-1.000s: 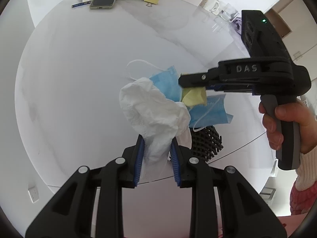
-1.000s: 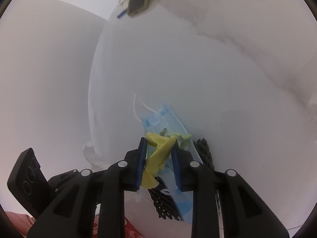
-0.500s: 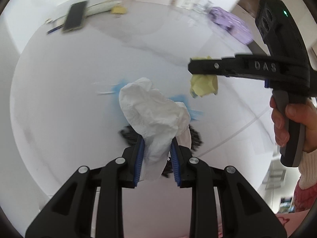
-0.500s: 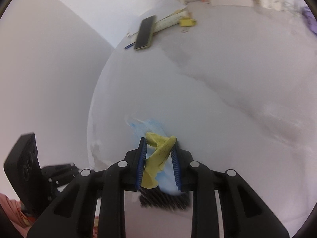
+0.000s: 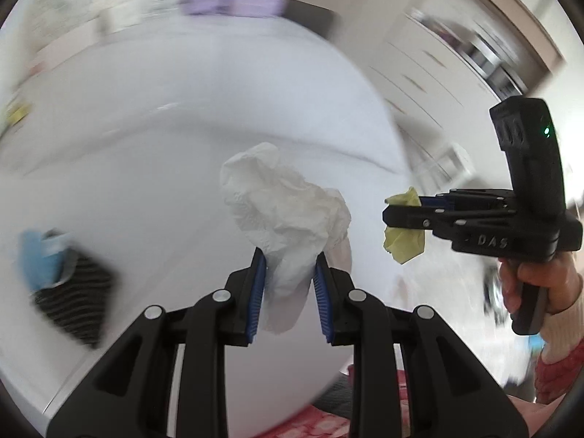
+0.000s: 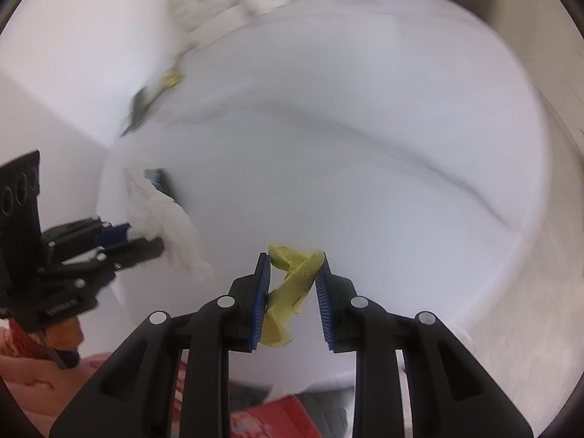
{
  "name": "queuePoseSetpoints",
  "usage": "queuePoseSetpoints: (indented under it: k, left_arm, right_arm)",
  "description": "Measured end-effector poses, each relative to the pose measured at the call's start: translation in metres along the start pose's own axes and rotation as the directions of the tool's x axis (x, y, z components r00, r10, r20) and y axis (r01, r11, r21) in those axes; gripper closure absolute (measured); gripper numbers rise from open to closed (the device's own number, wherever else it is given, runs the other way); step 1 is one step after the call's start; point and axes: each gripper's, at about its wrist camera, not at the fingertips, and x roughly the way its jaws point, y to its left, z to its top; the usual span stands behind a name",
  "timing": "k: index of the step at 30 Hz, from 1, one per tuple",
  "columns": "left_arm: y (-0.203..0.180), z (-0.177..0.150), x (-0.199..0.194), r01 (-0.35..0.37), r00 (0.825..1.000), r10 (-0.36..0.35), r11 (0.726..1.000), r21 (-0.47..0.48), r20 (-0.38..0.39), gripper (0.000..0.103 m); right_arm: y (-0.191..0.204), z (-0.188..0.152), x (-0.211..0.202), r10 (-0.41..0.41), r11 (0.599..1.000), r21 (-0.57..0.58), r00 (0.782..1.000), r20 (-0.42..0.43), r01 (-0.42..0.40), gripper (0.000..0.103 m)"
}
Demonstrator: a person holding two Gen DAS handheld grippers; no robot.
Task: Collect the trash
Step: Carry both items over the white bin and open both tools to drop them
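Above the white table [image 5: 127, 153], both of my tools are loaded and clear of the surface. My left gripper [image 5: 290, 266] has its jaws closed narrow on a crumpled white tissue [image 5: 288, 208], which bulges out past the fingertips. My right gripper [image 6: 294, 266] pinches a crumpled yellow paper [image 6: 292, 281] between its blue pads [image 6: 262, 292]; in the left view that paper hangs just beyond the table's edge. A blue face mask [image 5: 40, 255] and a black ridged item [image 5: 75, 303] lie together on the table, well apart from both tools, both blurred. Judgement: the step in hand is carrying two pieces off to disposal. No bin shows in either view, so the next move calls for locating one, bringing each load over its mouth, then opening the jaws. The mask remains to be collected
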Motion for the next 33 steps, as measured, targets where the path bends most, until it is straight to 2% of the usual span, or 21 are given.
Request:
queuePoseSetpoints:
  k: [3,7,13,19,24,26,27,31,33]
  left_arm:
    - [-0.06,0.001,0.021,0.054,0.998,-0.05,0.994,0.094,-0.045,0.078]
    - [-0.128,-0.004,0.047,0.108,0.99,-0.089,0.976,0.19,-0.107,0.078]
    - [-0.205,-0.012,0.083,0.139,0.979,-0.084,0.94,0.311,-0.184,0.078]
    - [-0.248,-0.022,0.108,0.16,0.967,-0.067,0.909,0.384,-0.244,0.078]
    - [-0.259,-0.038,0.121,0.164,0.958,-0.04,0.891,0.424,-0.285,0.075]
    - [-0.263,-0.041,0.127,0.161,0.953,-0.026,0.886,0.434,-0.301,0.056]
    - [-0.265,-0.041,0.129,0.157,0.953,-0.019,0.885,0.439,-0.302,0.044]
    - [-0.276,-0.047,0.133,0.152,0.951,0.002,0.869,0.471,-0.311,0.02]
    - [-0.28,-0.049,0.129,0.14,0.956,0.013,0.859,0.493,-0.294,0.014]
  right_arm:
    - [-0.049,-0.044,-0.032,-0.066,0.995,0.08,0.997,0.032,0.063,0.076]
    - [-0.1,-0.101,-0.055,-0.106,0.978,0.183,0.993,0.045,0.096,0.076]
    - [-0.15,-0.163,-0.077,-0.133,0.948,0.298,0.989,0.059,0.109,0.076]
    - [-0.176,-0.194,-0.088,-0.154,0.927,0.356,0.986,0.071,0.119,0.076]
    - [-0.195,-0.212,-0.094,-0.157,0.908,0.404,0.984,0.084,0.11,0.076]
    - [-0.198,-0.216,-0.094,-0.155,0.904,0.413,0.984,0.084,0.107,0.076]
    - [-0.197,-0.215,-0.093,-0.155,0.903,0.416,0.984,0.084,0.107,0.075]
    - [-0.2,-0.22,-0.093,-0.148,0.9,0.425,0.985,0.086,0.098,0.075]
    - [-0.202,-0.222,-0.092,-0.144,0.899,0.427,0.986,0.085,0.094,0.075]
